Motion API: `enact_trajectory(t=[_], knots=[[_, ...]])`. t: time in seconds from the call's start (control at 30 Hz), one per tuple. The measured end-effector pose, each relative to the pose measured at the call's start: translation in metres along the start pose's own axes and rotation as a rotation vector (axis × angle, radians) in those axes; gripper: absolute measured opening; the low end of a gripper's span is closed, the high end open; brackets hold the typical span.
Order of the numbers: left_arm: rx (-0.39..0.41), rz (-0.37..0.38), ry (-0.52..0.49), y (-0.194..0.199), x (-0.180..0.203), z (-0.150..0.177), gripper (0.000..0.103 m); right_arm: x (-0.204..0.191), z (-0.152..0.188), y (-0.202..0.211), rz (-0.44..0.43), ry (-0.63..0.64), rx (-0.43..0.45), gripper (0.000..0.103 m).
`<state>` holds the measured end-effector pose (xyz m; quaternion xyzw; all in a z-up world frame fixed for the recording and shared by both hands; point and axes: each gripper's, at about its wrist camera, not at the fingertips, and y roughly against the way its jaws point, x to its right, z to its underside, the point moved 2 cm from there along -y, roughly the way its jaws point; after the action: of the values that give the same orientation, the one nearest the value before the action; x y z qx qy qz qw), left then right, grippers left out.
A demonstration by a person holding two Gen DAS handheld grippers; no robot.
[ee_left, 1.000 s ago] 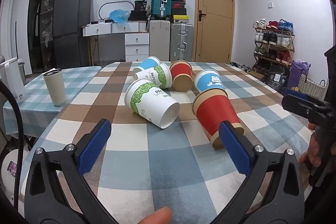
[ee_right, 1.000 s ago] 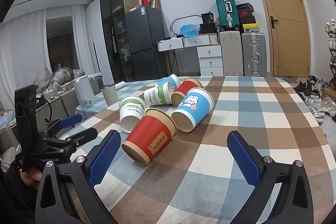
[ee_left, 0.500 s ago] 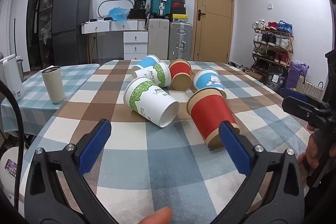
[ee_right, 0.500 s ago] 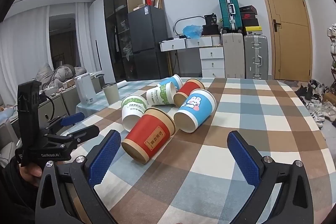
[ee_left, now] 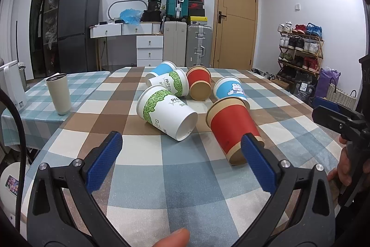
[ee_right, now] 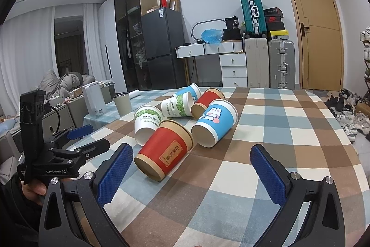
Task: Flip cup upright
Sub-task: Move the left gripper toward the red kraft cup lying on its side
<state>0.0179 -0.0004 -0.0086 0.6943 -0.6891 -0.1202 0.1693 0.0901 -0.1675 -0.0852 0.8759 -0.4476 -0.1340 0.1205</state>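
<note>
Paper cups, the nearest a red cup [ee_left: 233, 129], lie tipped on the checked tablecloth [ee_left: 185, 177] as left gripper [ee_left: 182, 166] and right gripper [ee_right: 192, 177] hover wide open, empty.

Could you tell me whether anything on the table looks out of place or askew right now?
Yes: six paper cups lie tipped on their sides, clustered mid-table on the checked tablecloth. Only the beige tumbler on the neighbouring table stands upright. No spill shows.

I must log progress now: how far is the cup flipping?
Done: nothing; all six paper cups lie on their sides on the table. In hand: nothing; the left claw and right claw are open and empty, near the closest red cup. Left: every cup, starting probably with that one.
</note>
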Motion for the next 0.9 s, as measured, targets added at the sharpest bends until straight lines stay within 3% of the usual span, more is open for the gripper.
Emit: enact_trajectory(t=[0.9], knots=[[0.002,-0.004,-0.004,-0.0003,0.0007,0.0005,0.102,0.0017,-0.0004,-0.001,0.005,-0.005,-0.001,0.103]])
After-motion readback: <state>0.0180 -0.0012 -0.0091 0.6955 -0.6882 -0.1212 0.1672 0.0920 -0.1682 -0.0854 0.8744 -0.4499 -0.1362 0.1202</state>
